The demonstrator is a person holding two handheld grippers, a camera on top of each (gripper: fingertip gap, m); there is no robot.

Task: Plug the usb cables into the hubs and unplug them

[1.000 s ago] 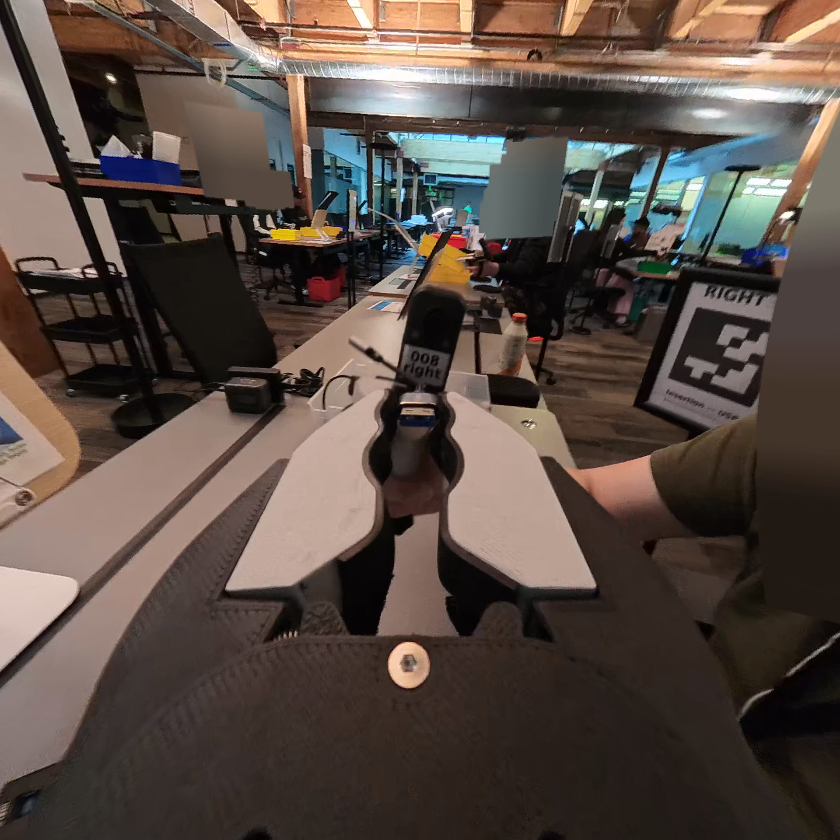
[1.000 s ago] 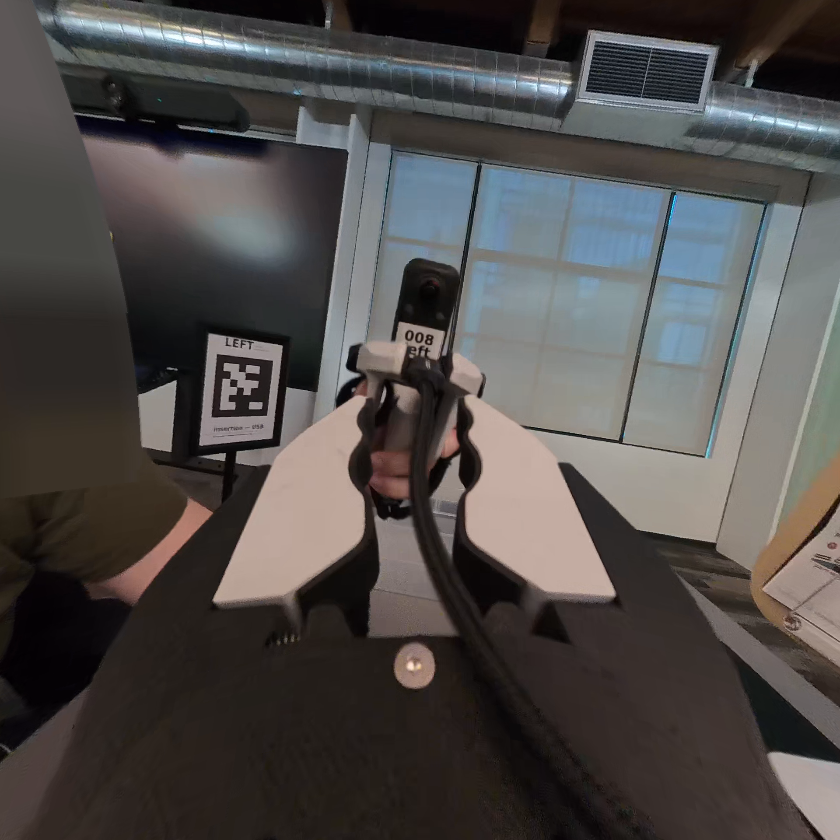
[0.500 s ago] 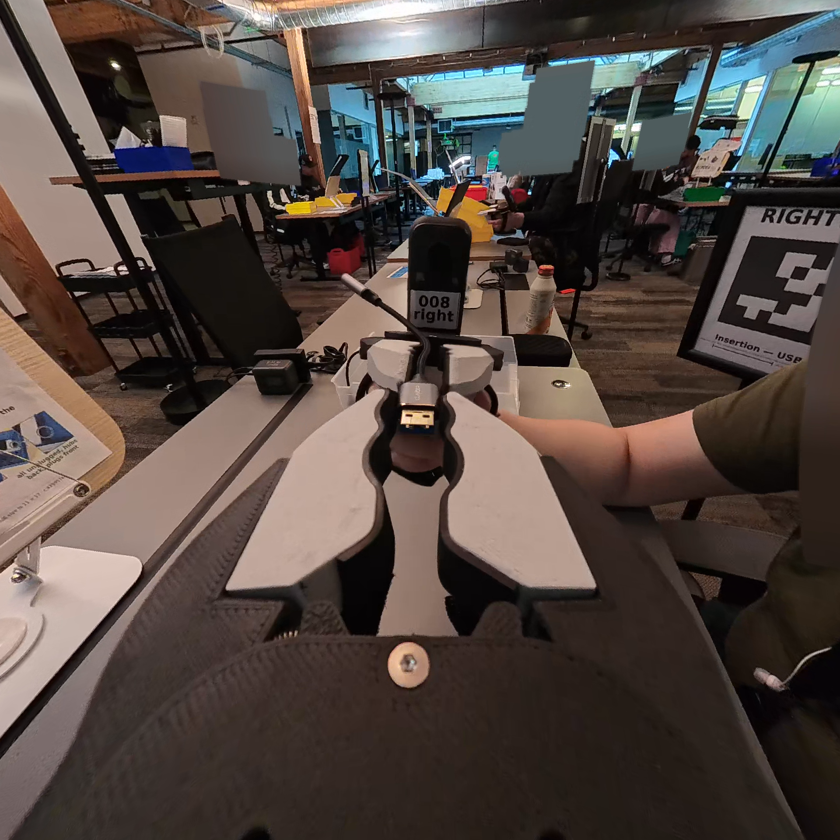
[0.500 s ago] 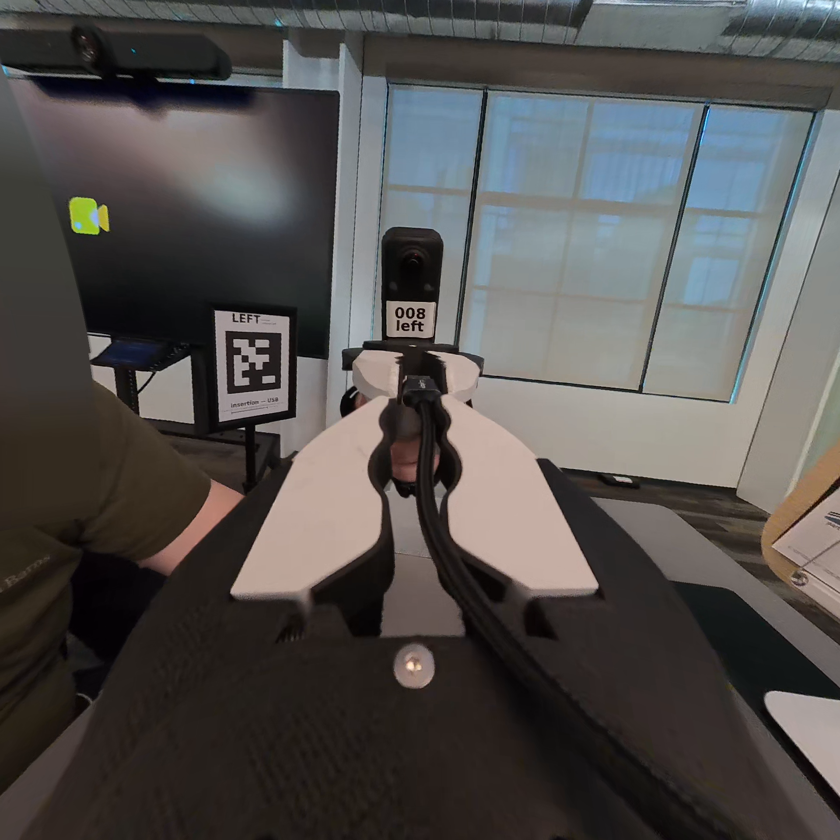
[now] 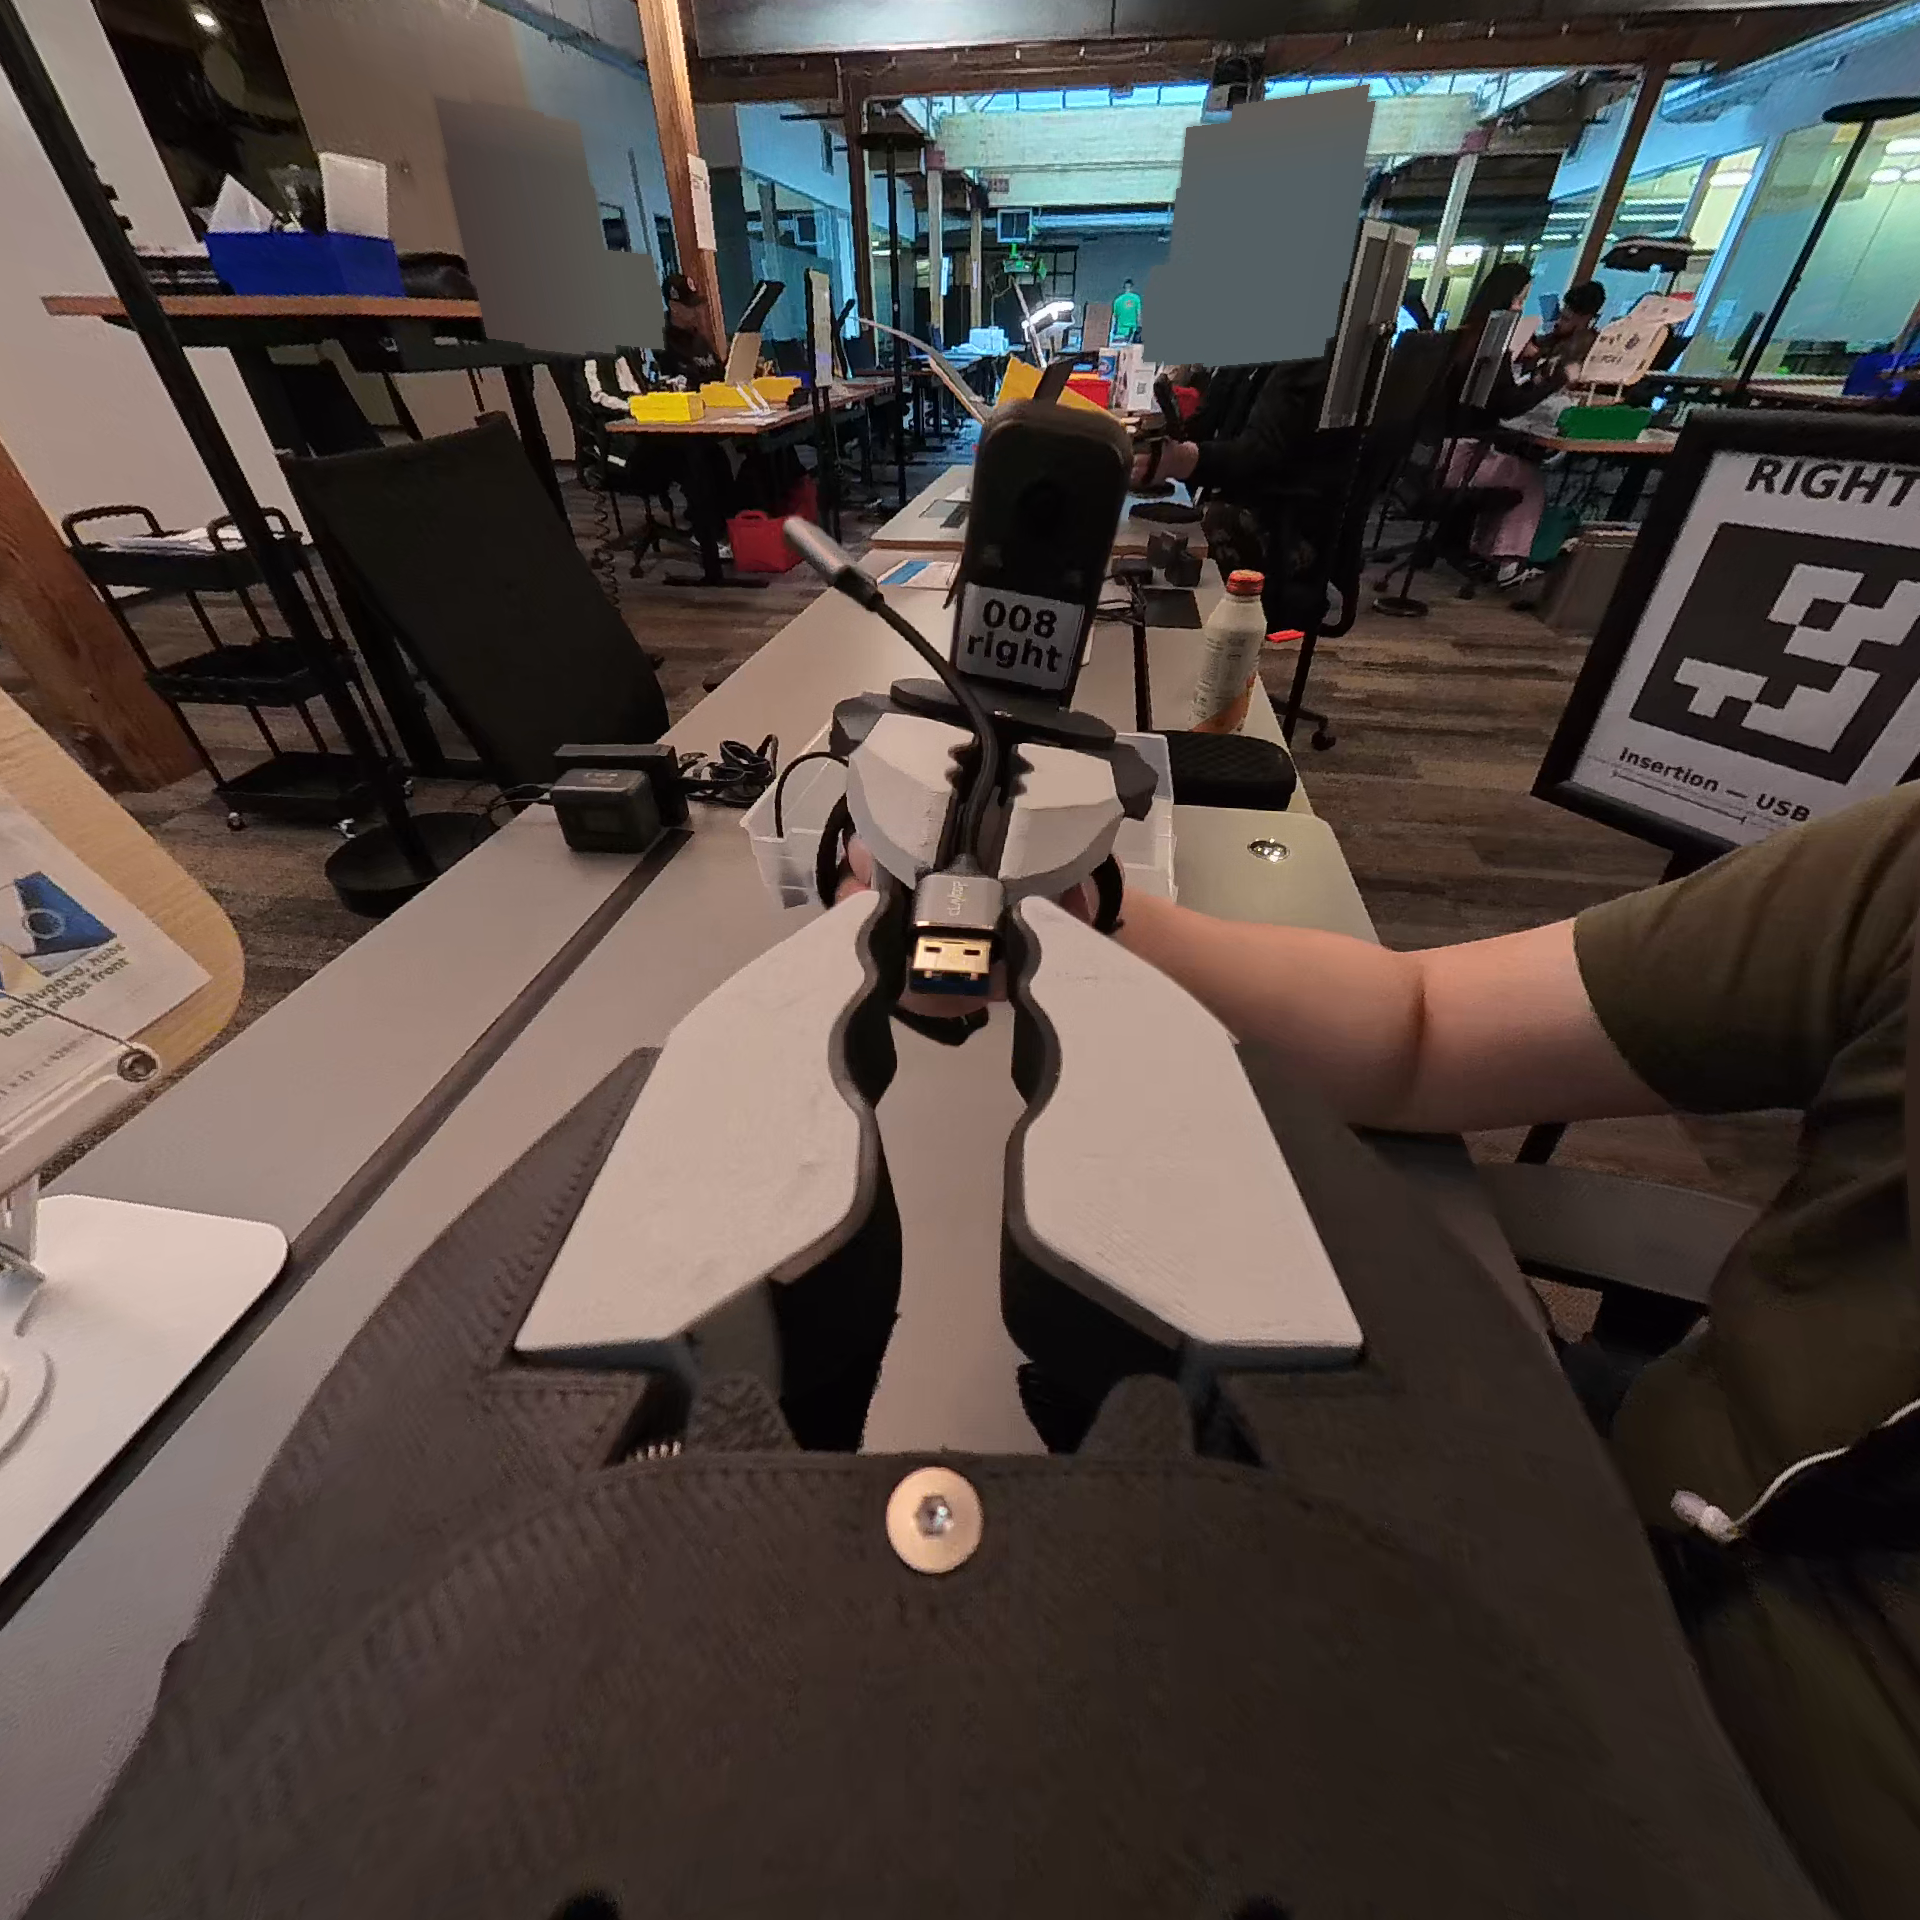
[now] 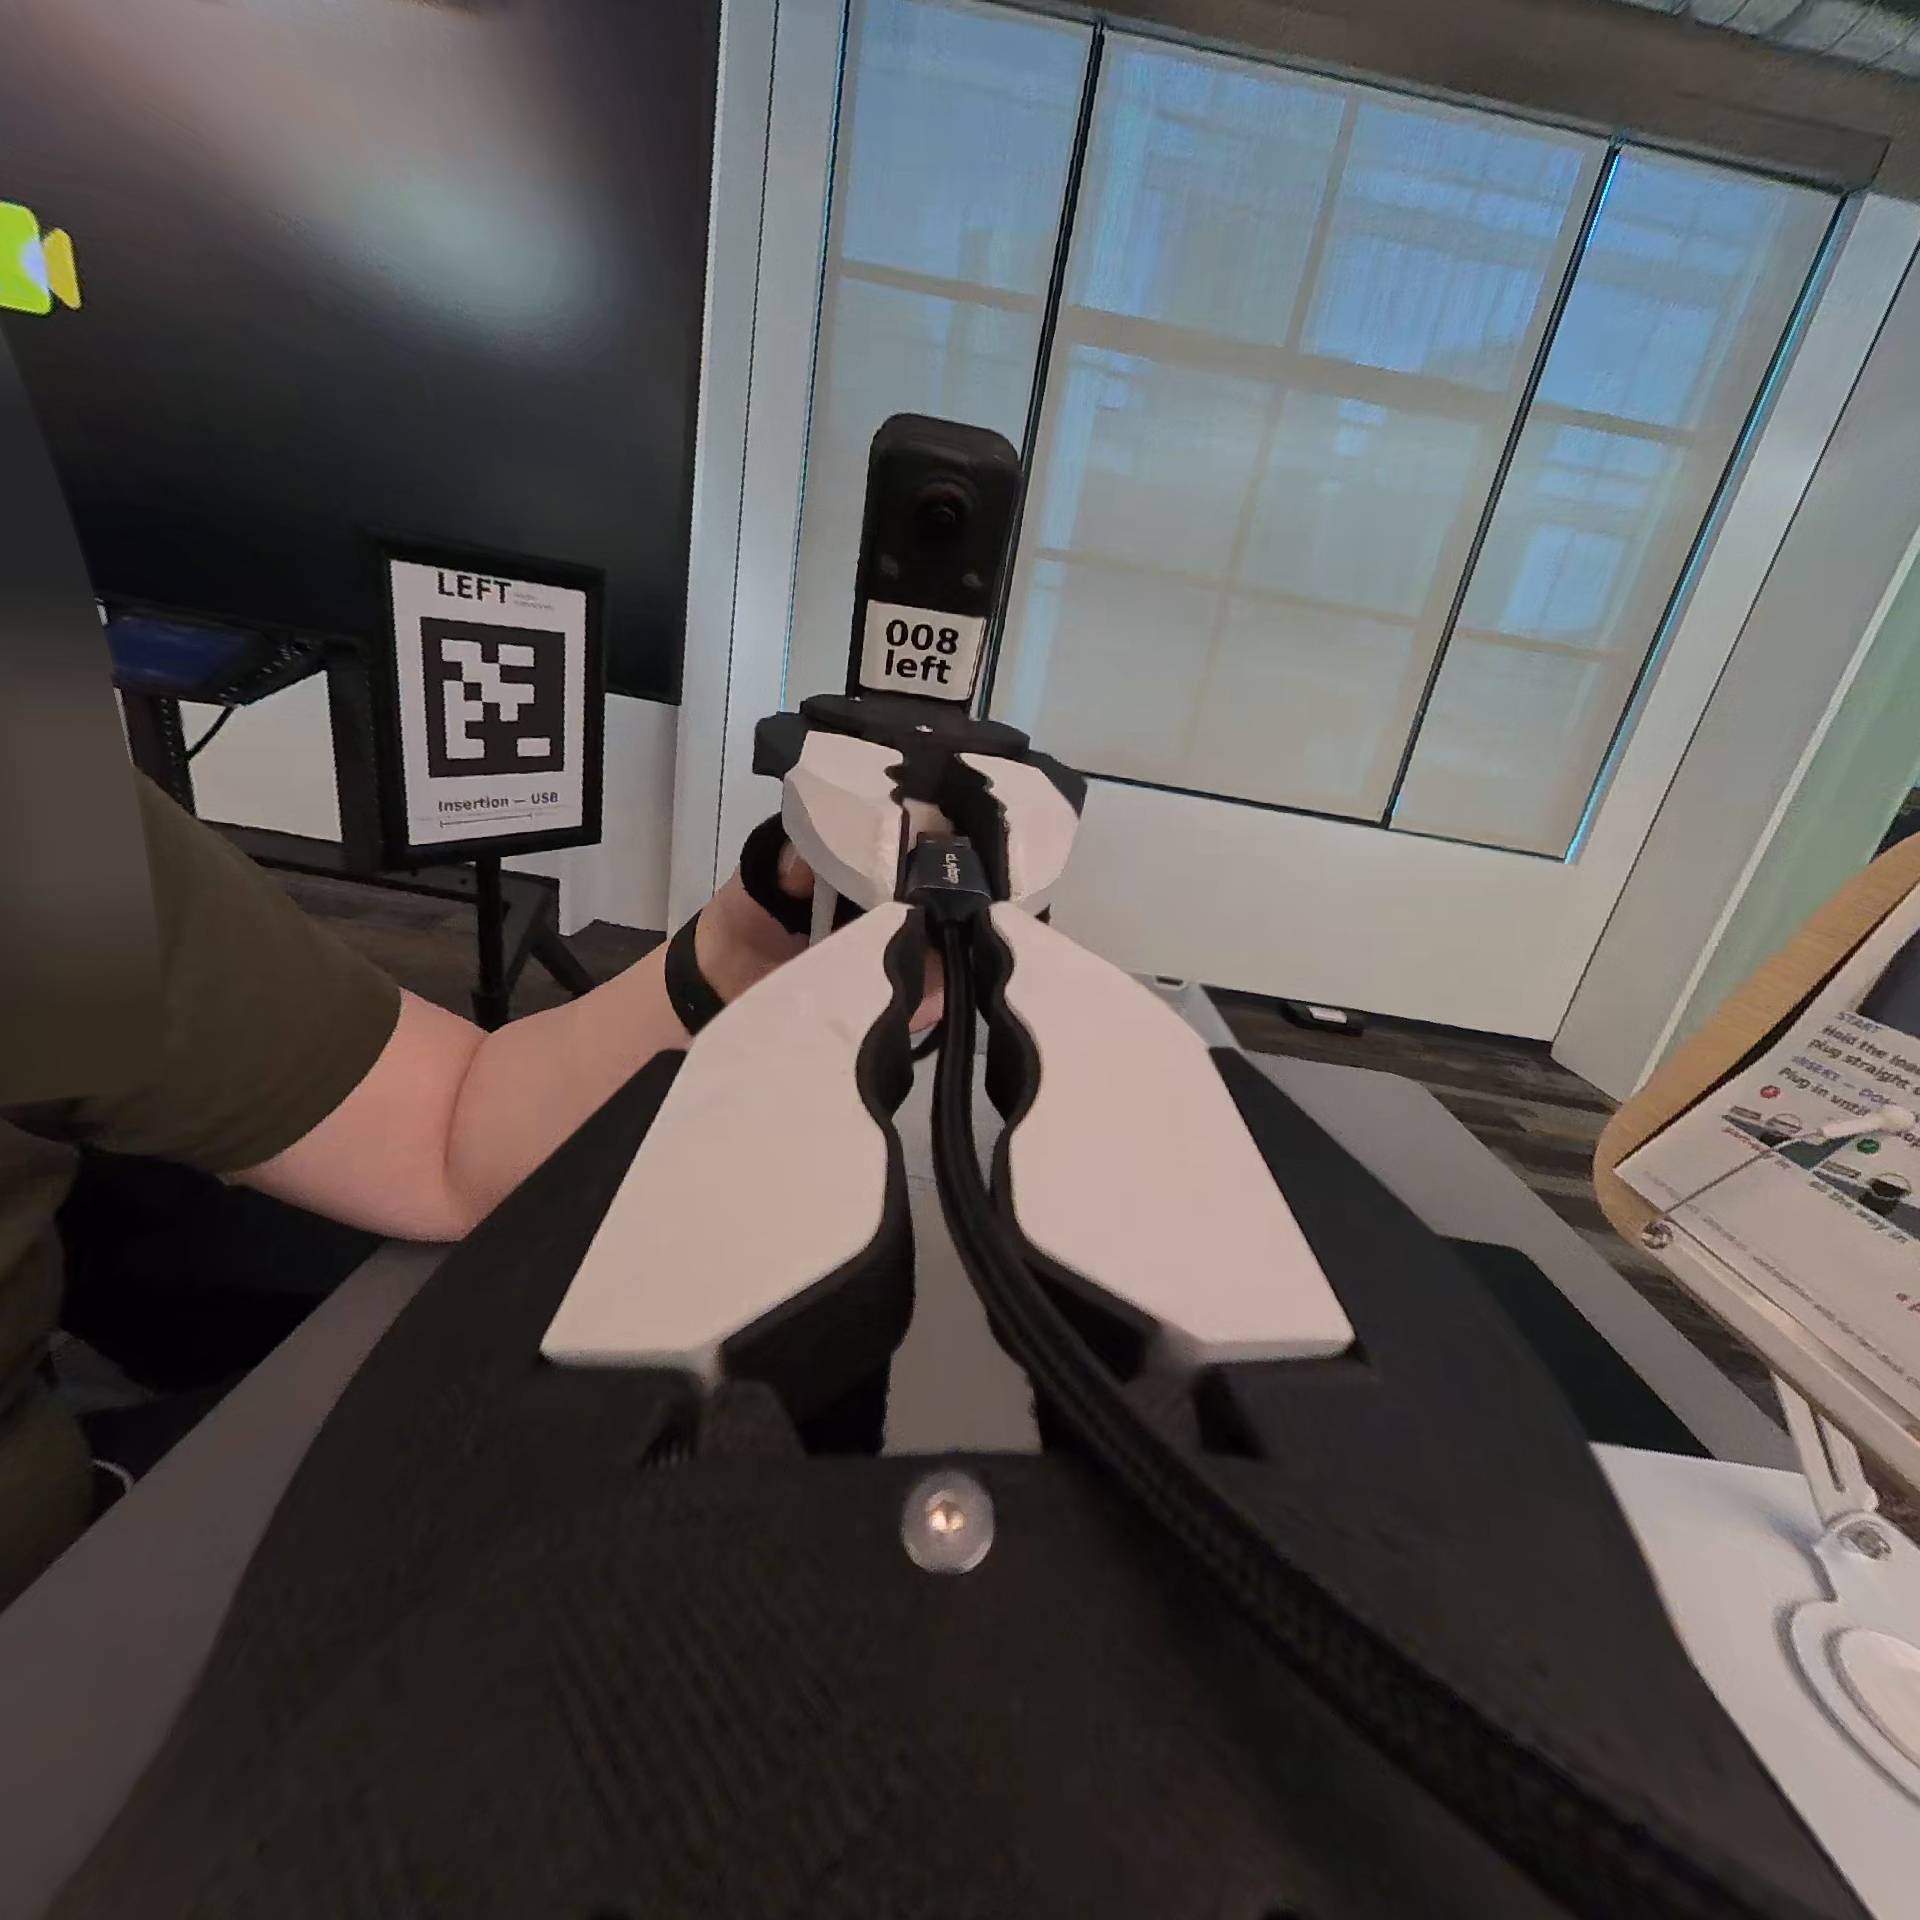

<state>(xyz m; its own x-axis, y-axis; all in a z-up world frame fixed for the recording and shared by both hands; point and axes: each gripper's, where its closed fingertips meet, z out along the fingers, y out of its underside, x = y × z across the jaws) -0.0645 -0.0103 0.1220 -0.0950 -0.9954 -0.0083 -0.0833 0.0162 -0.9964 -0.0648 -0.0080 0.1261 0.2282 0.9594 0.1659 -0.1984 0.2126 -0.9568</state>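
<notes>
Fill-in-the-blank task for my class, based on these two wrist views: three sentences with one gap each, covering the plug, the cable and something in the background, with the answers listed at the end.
1. The USB plug shows its open metal end to the ___ wrist camera.
2. The braided cable running between the fingers of the right gripper is ___ in colour.
3. In the left wrist view, the bin on the high shelf at the upper left is ___ in colour.

Missing words: left; black; blue

White printed label [image 5: 1016, 636] on black camera [image 5: 1049, 499] — framed marker sign [image 5: 1787, 644] behind; instruction sheet [image 6: 1808, 1143] on wooden board [image 6: 1704, 1018].
</notes>
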